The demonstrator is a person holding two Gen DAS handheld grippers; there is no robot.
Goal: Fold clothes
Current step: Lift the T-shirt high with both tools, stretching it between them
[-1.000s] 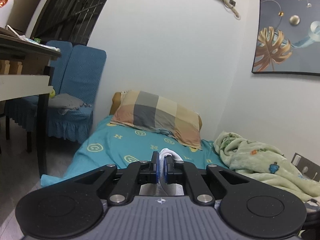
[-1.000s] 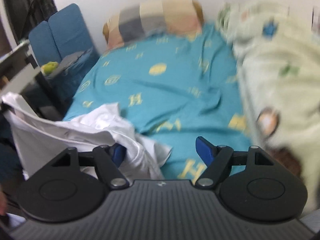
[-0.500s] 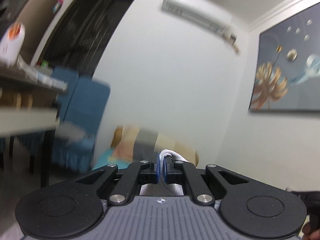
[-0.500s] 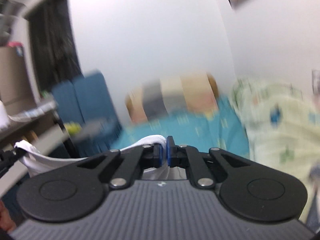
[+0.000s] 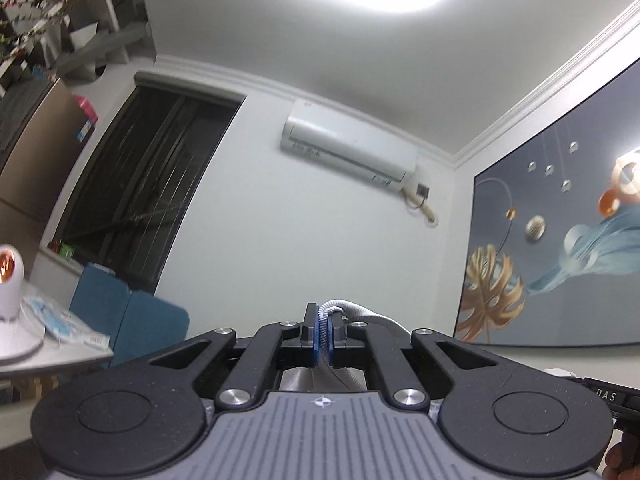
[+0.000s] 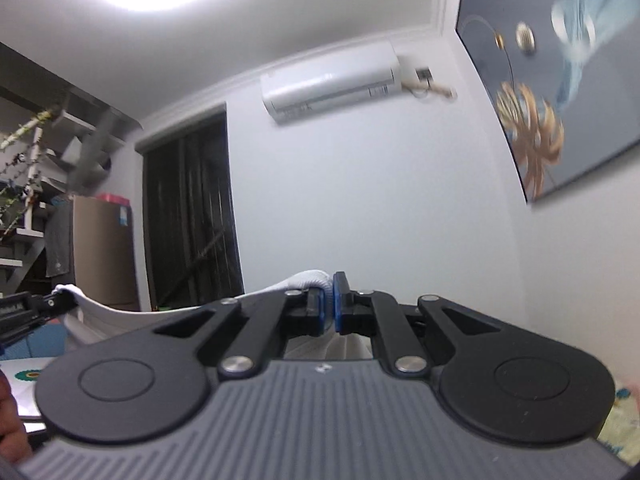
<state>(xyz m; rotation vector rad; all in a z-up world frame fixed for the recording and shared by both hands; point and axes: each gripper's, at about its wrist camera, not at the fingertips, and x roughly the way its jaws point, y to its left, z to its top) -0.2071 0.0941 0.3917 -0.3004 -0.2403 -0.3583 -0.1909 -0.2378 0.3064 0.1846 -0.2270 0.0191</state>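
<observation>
Both cameras have swung up since a second ago: the bed, pillow and blanket that filled the earlier views are gone, and the wall, the air conditioner (image 5: 348, 148) and the ceiling light now fill them, while the right gripper (image 6: 329, 302), which stood wide beside the crumpled white garment (image 6: 168, 310), is now clamped on it. Its blue pads are pressed together with a fold of white cloth bulging out above them. The left gripper (image 5: 323, 330) is likewise pinched tight on a ribbed white edge, probably a collar or hem, that loops out past its fingertips. In the right wrist view the cloth runs in a shallow sagging band from the right pads across to the other gripper's tip at the left edge, so the garment hangs in the air between the two hands, raised off the bed, with most of its body below and out of sight. This looks like the lift-and-spread step before laying it flat, early in the fold. The risks from here are mostly about grip and symmetry: each pinch holds only a narrow bite of fabric, so a sharp shake or pulling the hands too far apart could slide the cloth out of one side. If the held points are not matching corners, the garment will hang twisted and land creased.
</observation>
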